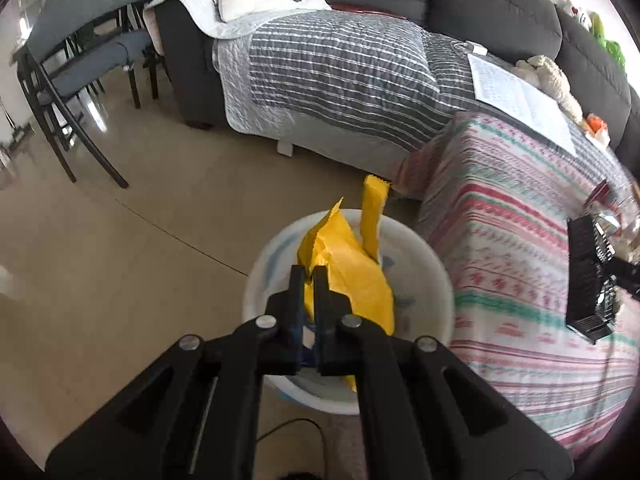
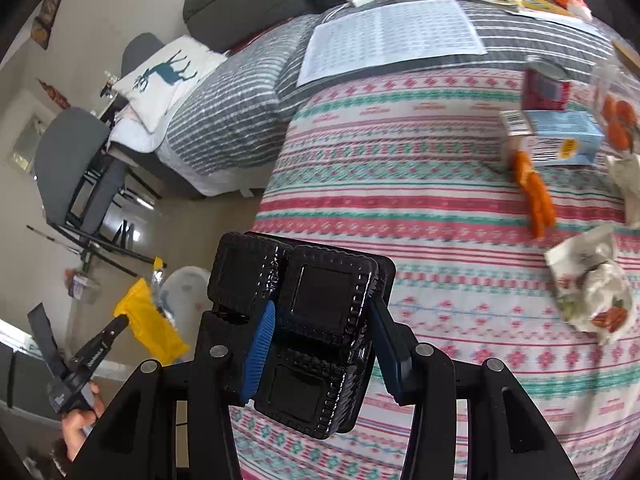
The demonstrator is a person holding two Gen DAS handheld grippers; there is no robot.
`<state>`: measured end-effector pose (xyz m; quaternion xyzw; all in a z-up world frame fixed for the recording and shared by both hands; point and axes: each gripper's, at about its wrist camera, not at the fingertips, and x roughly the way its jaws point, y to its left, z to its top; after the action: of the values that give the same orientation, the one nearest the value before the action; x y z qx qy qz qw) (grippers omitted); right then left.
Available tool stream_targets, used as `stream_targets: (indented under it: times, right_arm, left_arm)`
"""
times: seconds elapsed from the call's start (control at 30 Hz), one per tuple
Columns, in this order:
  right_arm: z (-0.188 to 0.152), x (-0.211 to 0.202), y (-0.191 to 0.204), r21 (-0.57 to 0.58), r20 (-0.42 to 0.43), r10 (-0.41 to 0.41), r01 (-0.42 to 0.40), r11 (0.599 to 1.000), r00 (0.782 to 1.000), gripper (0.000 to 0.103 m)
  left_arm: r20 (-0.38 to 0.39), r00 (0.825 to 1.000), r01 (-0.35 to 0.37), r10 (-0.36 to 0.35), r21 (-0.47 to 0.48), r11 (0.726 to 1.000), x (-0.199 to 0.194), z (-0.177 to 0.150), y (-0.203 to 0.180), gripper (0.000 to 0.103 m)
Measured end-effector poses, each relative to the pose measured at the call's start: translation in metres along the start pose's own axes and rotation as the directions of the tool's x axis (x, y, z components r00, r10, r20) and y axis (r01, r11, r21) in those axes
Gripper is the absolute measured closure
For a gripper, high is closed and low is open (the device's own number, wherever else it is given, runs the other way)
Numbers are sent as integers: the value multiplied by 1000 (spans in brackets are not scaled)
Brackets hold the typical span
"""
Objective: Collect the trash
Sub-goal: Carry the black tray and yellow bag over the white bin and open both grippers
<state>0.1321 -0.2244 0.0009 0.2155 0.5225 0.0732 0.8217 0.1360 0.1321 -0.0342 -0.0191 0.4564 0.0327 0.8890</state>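
Two grippers (image 1: 307,276) (image 2: 320,336) — one tray (image 2: 320,320), one wrapper (image 1: 352,276)

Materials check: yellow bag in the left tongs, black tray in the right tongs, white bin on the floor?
Yellow bag: looks like thin plastic film, soft sheen, creased, zigzag-cut edge; could be coated foil.
Black tray: thin moulded plastic, glossy, with highlights on ribbed compartment rims.
White bin: probably rigid plastic, smooth and slightly translucent rim; blur leaves this open.
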Motion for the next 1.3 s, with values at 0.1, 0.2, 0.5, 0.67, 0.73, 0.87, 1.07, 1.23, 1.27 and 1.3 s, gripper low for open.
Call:
stream_targets:
  times: [0.1, 0.2, 0.5, 0.67, 0.73, 0.87, 1.07, 1.23, 1.27, 1.3]
  right_arm:
    - [-2, 8, 14, -11, -11, 7, -7, 1000, 1000, 54]
    - [-3, 17, 34, -25, -18, 18, -18, 1000, 1000, 54]
    - [-15, 63, 99, -56, -38, 41, -43, 997, 998, 54]
    - [-25, 90, 133, -82, -52, 77, -81, 993, 996, 53]
    - [-30, 98, 142, -93, -57, 102, -107, 990, 993, 51]
    - [-36, 104, 149, -108, -78, 95, -103, 989, 992, 37]
    - [-32, 79, 126, -101, -53, 28, -33, 994, 998, 30]
    - [-25, 40, 93, -74, -17, -20, 19, 997, 1000, 22]
    - [-25, 31, 85, -74, -8, -47, 46, 996, 999, 22]
    - [-23, 24, 79, -72, -2, -66, 66, 995, 998, 22]
  left_arm:
    - [-32, 999, -20, 20, 4, 1000, 7, -2, 6, 55]
    - [-43, 999, -27, 27, 11, 1000, 4, -4, 9, 26]
    - [-138, 988, -82, 75, -43, 996, -9, -19, 46, 7]
    - [-127, 988, -95, 85, -71, 993, -15, -26, 67, 4]
    - [-137, 987, -95, 82, -88, 992, -13, -27, 73, 4]
    - [-145, 987, -90, 75, -95, 991, -10, -27, 75, 3]
    - [-127, 991, -59, 51, -61, 996, -14, -23, 59, 1]
    - [-135, 991, -23, 20, -24, 999, -12, -19, 31, 1]
    - [-133, 991, -15, 13, -11, 1000, -13, -17, 23, 1]
    - [-129, 992, -7, 8, 3, 1000, -14, -16, 15, 1]
